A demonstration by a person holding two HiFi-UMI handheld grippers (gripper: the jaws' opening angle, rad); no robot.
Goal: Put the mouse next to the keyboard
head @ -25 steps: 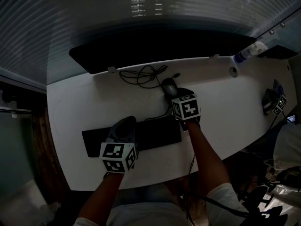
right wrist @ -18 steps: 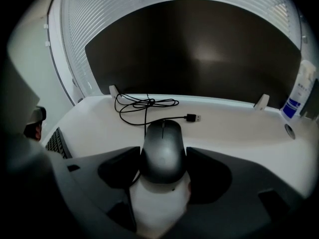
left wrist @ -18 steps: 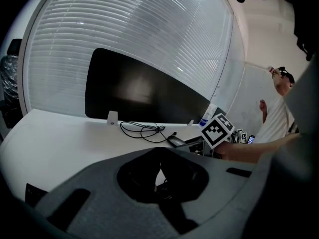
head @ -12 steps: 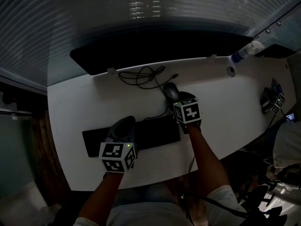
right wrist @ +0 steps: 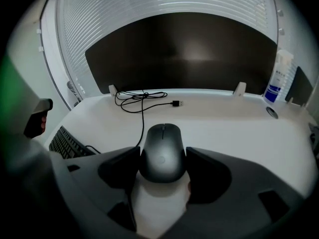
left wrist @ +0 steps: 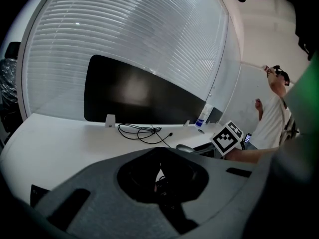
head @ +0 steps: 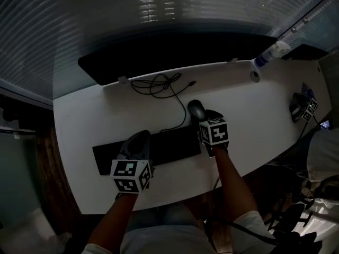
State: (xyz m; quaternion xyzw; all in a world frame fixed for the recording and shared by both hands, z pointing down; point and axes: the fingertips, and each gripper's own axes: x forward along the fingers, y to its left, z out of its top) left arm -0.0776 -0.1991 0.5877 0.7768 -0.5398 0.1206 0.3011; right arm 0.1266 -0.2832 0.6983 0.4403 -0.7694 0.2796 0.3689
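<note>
A black mouse (head: 196, 109) (right wrist: 162, 153) lies on the white desk (head: 90, 120) just beyond the right end of the black keyboard (head: 164, 148) (right wrist: 65, 142). My right gripper (head: 202, 115) (right wrist: 162, 167) is shut on the mouse, one jaw pressing on each of its sides. The mouse's thin cable runs back towards a loose coil (head: 156, 83). My left gripper (head: 136, 142) (left wrist: 159, 151) hovers over the left half of the keyboard, its jaws together with nothing between them.
A wide dark monitor (head: 175, 52) stands along the desk's far edge. A spray bottle (head: 267, 55) (right wrist: 275, 78) and a small round grommet (head: 255, 76) are at the far right. A marker cube device (head: 303, 107) lies at the right end. A person (left wrist: 279, 118) stands at the right.
My right gripper has slid nearer and a little to the right with the mouse in it, towards the keyboard's right end. The left gripper has stayed where it was.
</note>
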